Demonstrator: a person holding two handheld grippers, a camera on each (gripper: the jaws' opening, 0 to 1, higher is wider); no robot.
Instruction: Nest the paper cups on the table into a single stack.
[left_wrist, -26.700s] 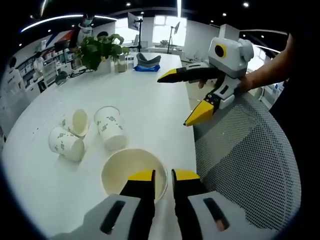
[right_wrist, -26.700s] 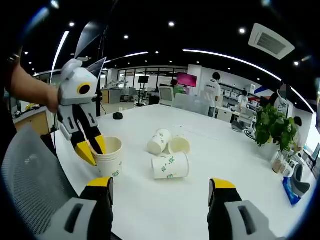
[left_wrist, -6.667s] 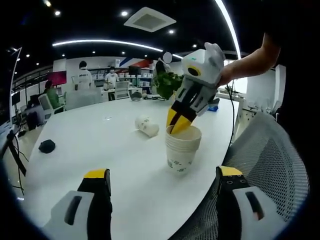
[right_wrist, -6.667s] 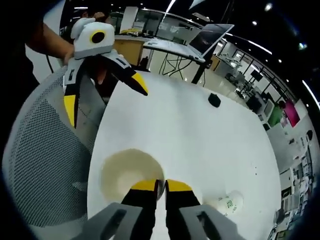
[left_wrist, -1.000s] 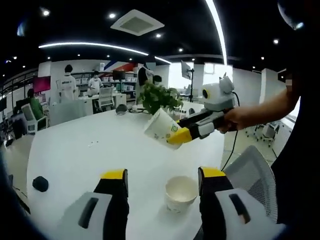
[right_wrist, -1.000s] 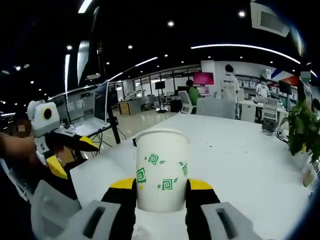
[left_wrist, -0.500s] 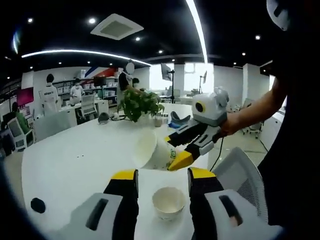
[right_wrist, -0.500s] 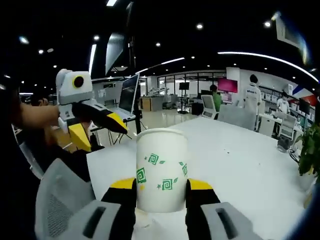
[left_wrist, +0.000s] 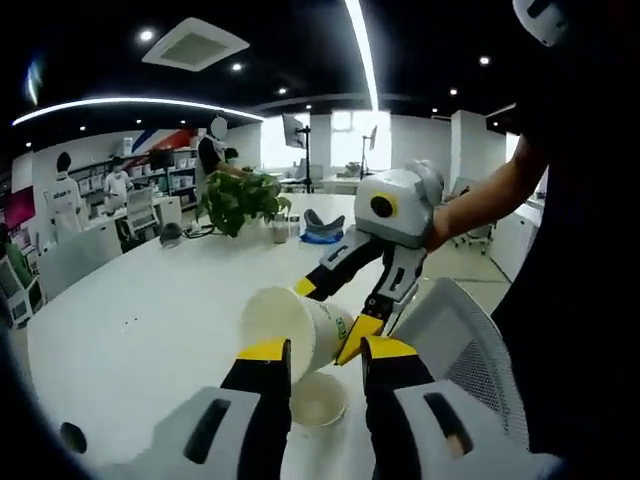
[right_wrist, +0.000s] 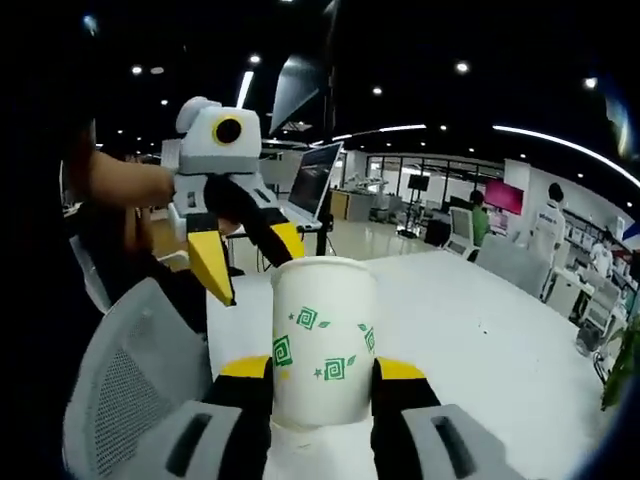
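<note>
A white paper cup (right_wrist: 323, 340) with green square marks stands upright between my right gripper's (right_wrist: 323, 370) jaws, which are shut on its lower wall. In the left gripper view that cup (left_wrist: 290, 325) lies tilted in the right gripper (left_wrist: 330, 315), mouth toward the camera, just above a stack of nested cups (left_wrist: 318, 398) on the white table (left_wrist: 130, 320). My left gripper (left_wrist: 327, 350) hangs over the stack with its jaws apart and nothing between them. In the right gripper view the left gripper (right_wrist: 250, 262) is held in the air at the left, jaws spread.
A grey mesh chair (left_wrist: 455, 325) stands at the table's edge, also the mesh chair (right_wrist: 130, 390) in the right gripper view. A potted plant (left_wrist: 235, 195) and a blue-grey item (left_wrist: 322, 222) sit at the far end. An open laptop (right_wrist: 312, 180) is behind. A small black object (left_wrist: 72, 437) lies nearby.
My right gripper has carried the cup down and closer, until it hangs just above the stack. The left gripper's jaws have narrowed. Both views have swung round.
</note>
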